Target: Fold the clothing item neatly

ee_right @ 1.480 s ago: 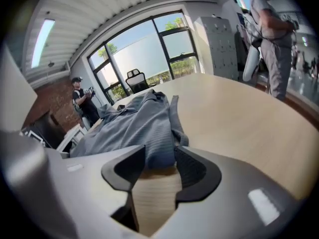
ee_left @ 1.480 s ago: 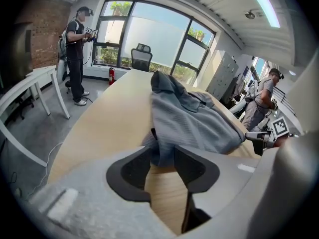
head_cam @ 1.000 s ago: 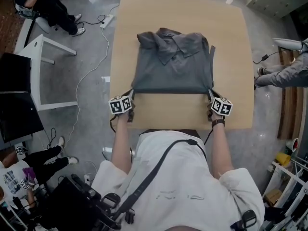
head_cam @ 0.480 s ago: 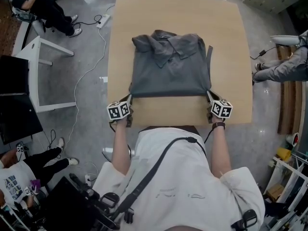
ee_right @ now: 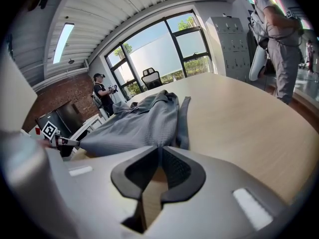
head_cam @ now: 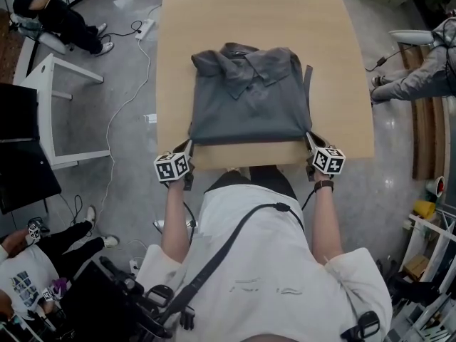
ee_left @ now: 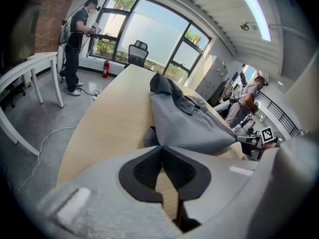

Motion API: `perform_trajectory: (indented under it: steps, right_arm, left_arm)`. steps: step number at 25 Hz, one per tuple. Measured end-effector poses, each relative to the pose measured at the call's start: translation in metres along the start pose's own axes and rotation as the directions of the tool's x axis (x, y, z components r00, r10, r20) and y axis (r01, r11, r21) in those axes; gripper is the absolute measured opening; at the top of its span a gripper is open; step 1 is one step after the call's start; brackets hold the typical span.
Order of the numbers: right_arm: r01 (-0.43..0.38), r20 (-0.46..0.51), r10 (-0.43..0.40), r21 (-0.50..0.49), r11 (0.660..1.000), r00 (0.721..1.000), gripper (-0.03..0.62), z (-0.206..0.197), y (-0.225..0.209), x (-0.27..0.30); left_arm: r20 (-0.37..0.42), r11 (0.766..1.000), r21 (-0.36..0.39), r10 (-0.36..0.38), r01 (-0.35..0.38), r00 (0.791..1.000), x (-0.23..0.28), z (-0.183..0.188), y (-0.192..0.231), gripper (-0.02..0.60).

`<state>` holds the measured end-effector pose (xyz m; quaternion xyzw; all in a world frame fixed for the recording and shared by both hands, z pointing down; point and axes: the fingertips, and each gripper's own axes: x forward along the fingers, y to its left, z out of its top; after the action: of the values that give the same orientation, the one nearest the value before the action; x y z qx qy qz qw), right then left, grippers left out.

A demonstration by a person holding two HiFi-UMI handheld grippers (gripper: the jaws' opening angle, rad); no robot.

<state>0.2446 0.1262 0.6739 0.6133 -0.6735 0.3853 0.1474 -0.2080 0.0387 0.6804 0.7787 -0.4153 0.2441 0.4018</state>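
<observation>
Shirt, collar at far end

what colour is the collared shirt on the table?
Plain dark grey, no pattern. The shirt shows best in the head view.

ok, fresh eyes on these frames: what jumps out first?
A grey polo shirt lies in the middle of the light wooden table, its collar at the far end. The left hand-held gripper and the right hand-held gripper are each shut on one near corner of it, close to the table's near edge, with the hem stretched straight between them.
</observation>
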Motion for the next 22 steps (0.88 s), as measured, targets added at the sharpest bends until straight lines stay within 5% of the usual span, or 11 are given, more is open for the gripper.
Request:
perform_trajectory:
  steps: [11, 13, 16, 22]
  right_arm:
    - [-0.011, -0.024, 0.011, 0.033, 0.999, 1.0, 0.029, -0.081, -0.01, -0.048]
    - [-0.048, 0.008, 0.048, 0.028, 0.998, 0.999, 0.032, -0.079, -0.007, -0.045]
    - [-0.109, 0.104, 0.105, 0.033, 0.994, 0.989, 0.087, -0.063, 0.001, -0.052]
    - [-0.171, 0.173, 0.189, -0.112, 0.979, 0.967, 0.091, -0.056, 0.014, -0.117]
  left_arm:
    - [-0.085, 0.994, 0.017, 0.111, -0.11, 0.99, -0.012, -0.083, -0.024, 0.006]
    - [-0.052, 0.986, 0.007, 0.169, -0.169, 0.984, -0.013, -0.084, -0.021, 0.011]
    - [0.021, 0.971, -0.01, 0.239, -0.239, 0.971, -0.025, -0.081, -0.032, 0.112]
    - [0.24, 0.954, 0.018, 0.287, -0.3, 0.927, -0.079, -0.078, -0.111, 0.108]
